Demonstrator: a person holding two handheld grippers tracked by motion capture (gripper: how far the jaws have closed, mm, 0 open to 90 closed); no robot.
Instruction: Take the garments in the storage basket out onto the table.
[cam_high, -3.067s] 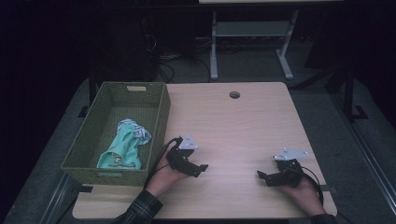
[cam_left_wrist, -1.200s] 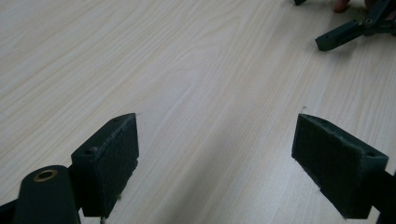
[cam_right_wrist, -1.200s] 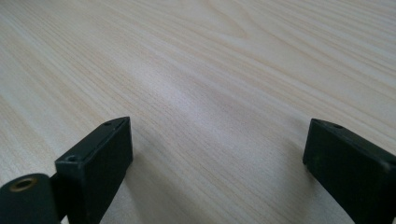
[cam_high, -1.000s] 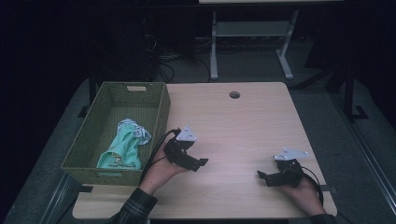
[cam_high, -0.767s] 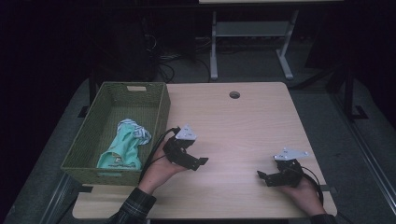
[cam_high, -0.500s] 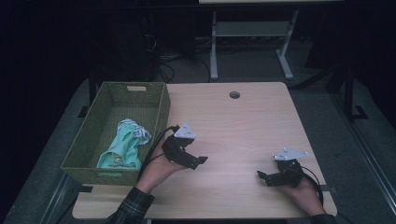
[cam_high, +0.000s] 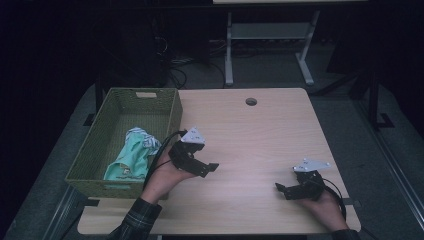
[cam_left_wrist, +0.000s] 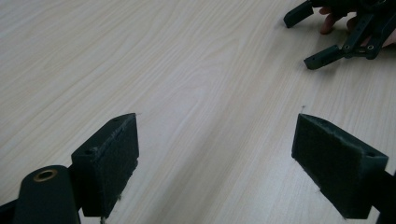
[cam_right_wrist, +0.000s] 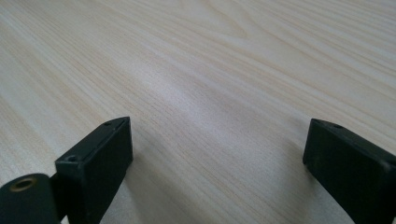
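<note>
My left gripper (cam_high: 205, 169) hovers over the wooden table (cam_high: 250, 135), just right of the green woven basket (cam_high: 95, 165). Its jaws stand wide open with bare wood between them (cam_left_wrist: 217, 154). My right gripper (cam_high: 282, 190) rests low near the table's front right, also open with nothing between its pads (cam_right_wrist: 217, 154). In the left gripper view the right gripper (cam_left_wrist: 322, 32) shows farther off at the top right. A crumpled mint-green cloth (cam_high: 132, 155) with a patterned part lies inside the basket.
The basket stands along the table's left edge. A round cable hole (cam_high: 251, 101) sits near the table's far edge. A white metal frame (cam_high: 267, 45) stands on the floor behind the table, with cables on the floor beside it.
My left gripper has lifted and shifted slightly left and away, toward the basket's rim. The right gripper has stayed in place.
</note>
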